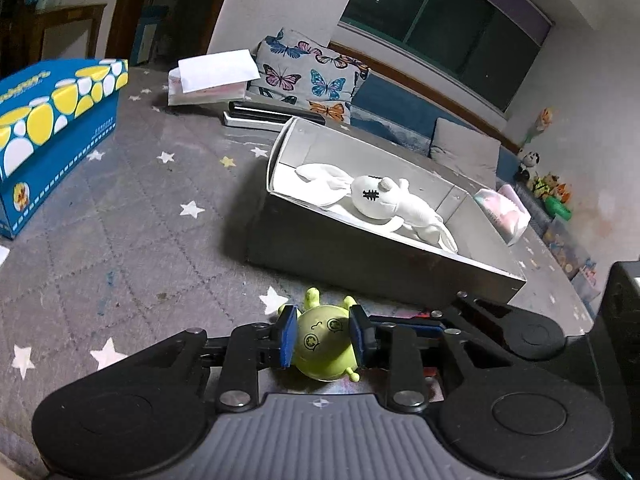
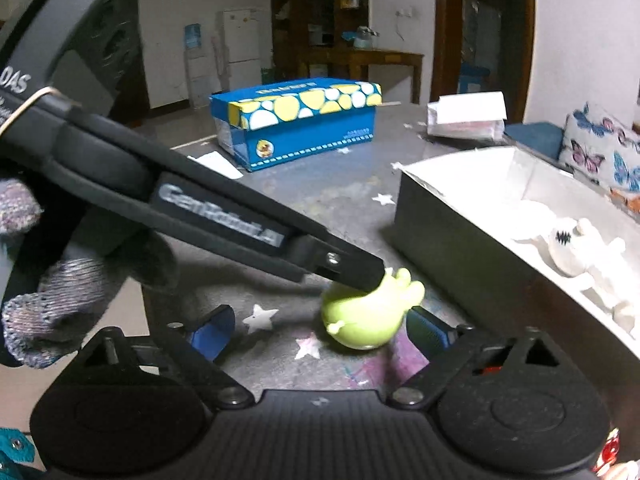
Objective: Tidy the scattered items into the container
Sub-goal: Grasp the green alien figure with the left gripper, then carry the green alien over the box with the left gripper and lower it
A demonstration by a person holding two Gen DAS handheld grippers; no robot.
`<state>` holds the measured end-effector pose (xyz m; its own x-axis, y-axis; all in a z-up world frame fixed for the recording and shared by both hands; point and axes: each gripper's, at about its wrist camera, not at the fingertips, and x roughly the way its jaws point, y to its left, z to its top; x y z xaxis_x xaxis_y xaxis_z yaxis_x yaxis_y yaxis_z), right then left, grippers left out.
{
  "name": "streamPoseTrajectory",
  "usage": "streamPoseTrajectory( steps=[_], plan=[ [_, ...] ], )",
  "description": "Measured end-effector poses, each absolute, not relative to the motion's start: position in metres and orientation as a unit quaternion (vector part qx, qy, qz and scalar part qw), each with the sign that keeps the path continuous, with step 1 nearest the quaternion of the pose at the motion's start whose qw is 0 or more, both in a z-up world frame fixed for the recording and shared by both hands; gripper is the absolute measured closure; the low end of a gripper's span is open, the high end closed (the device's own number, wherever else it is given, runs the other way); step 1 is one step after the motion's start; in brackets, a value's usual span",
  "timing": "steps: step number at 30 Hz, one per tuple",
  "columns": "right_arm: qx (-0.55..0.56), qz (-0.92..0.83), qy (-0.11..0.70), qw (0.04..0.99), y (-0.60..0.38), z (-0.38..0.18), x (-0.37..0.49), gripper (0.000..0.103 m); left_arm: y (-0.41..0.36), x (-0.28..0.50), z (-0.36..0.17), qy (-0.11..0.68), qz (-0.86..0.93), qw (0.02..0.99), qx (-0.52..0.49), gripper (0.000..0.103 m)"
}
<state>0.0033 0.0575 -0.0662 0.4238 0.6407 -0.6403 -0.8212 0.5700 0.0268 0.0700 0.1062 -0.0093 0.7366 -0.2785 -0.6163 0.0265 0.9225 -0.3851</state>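
My left gripper [image 1: 322,334] is shut on a small green round toy [image 1: 322,350] with a drawn face, low over the grey star-patterned mat. In the right wrist view the same green toy [image 2: 368,316] lies between the wide-open blue pads of my right gripper [image 2: 320,330], with the left gripper's black finger [image 2: 356,268] pressing on its top. The container, an open grey box [image 1: 360,252] with a white inside, stands just beyond the toy and holds a white plush rabbit [image 1: 380,200]. It also shows at the right of the right wrist view [image 2: 460,232].
A blue box with yellow and white spots [image 1: 52,128] stands at the left of the mat [image 1: 132,220]. A white packet [image 1: 504,216] leans at the container's far end. Papers [image 1: 212,76], a butterfly cushion [image 1: 312,76] and a sofa lie behind.
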Motion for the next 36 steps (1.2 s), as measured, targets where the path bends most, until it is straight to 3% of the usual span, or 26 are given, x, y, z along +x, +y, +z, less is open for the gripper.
streamPoseTrajectory(
  steps=[9, 18, 36],
  plan=[
    [-0.141, 0.412, 0.322, 0.841, 0.066, -0.069, 0.016, 0.031, 0.117, 0.072, -0.012, 0.359, -0.098, 0.905, -0.207, 0.071],
    [-0.133, 0.396, 0.328, 0.847, 0.062, -0.07, 0.02, 0.054, 0.132, 0.075, -0.023, 0.385, -0.107, 0.871, -0.286, 0.063],
    [-0.117, 0.395, 0.297, 0.861, 0.039, -0.05, 0.004, 0.054, 0.11, 0.061, 0.002, 0.367, -0.111, 0.88, -0.279, 0.062]
  ],
)
